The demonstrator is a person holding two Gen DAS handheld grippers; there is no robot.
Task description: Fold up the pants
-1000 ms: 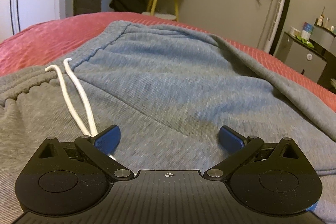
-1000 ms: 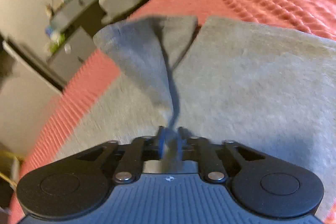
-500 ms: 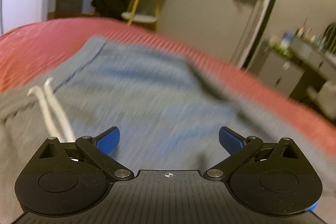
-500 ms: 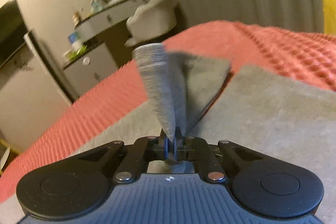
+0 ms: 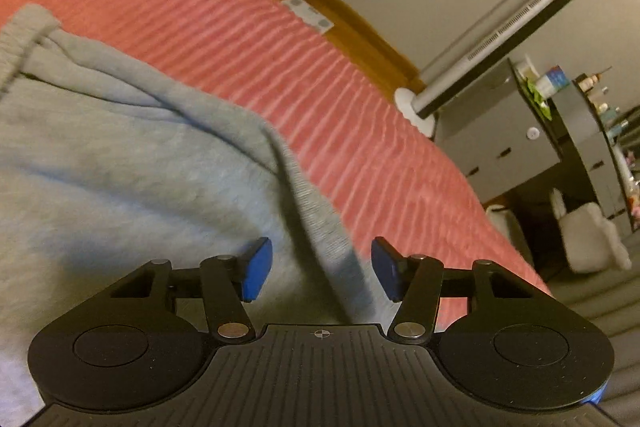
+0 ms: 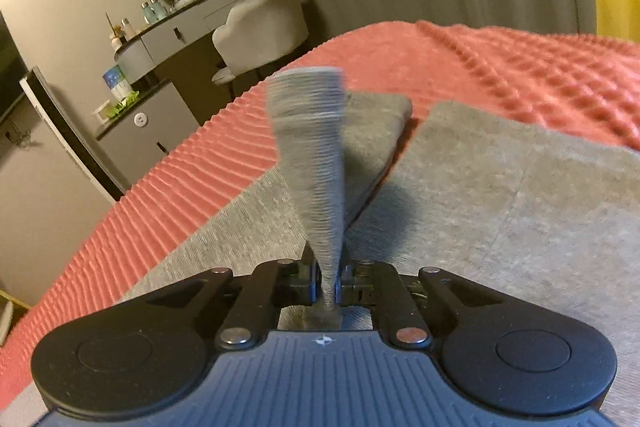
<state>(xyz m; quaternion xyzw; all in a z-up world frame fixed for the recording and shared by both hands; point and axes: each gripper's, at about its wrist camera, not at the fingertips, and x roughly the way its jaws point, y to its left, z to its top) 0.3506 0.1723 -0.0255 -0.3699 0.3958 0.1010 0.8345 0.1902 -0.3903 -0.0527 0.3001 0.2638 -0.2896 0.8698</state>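
Grey sweatpants (image 5: 120,163) lie spread on a red ribbed bedspread (image 5: 304,75). In the left wrist view the waistband (image 5: 16,43) is at the far left. My left gripper (image 5: 320,269) is open, its blue pads either side of a raised fold along the pants' outer edge (image 5: 316,211). In the right wrist view my right gripper (image 6: 329,285) is shut on the ribbed cuff (image 6: 316,155) of one pant leg, which stands up from the jaws. The other leg (image 6: 500,195) lies flat to the right.
The bed edge runs close on the right in the left wrist view, with grey cabinets (image 5: 500,147) and a white standing appliance (image 5: 492,39) beyond. In the right wrist view a vanity desk (image 6: 180,27), a grey chair (image 6: 264,23) and a cabinet (image 6: 140,131) stand past the bed.
My left gripper has swung right from the drawstring area to the pants' outer edge and narrowed its opening. My right gripper has lifted the cuff higher, still shut on it.
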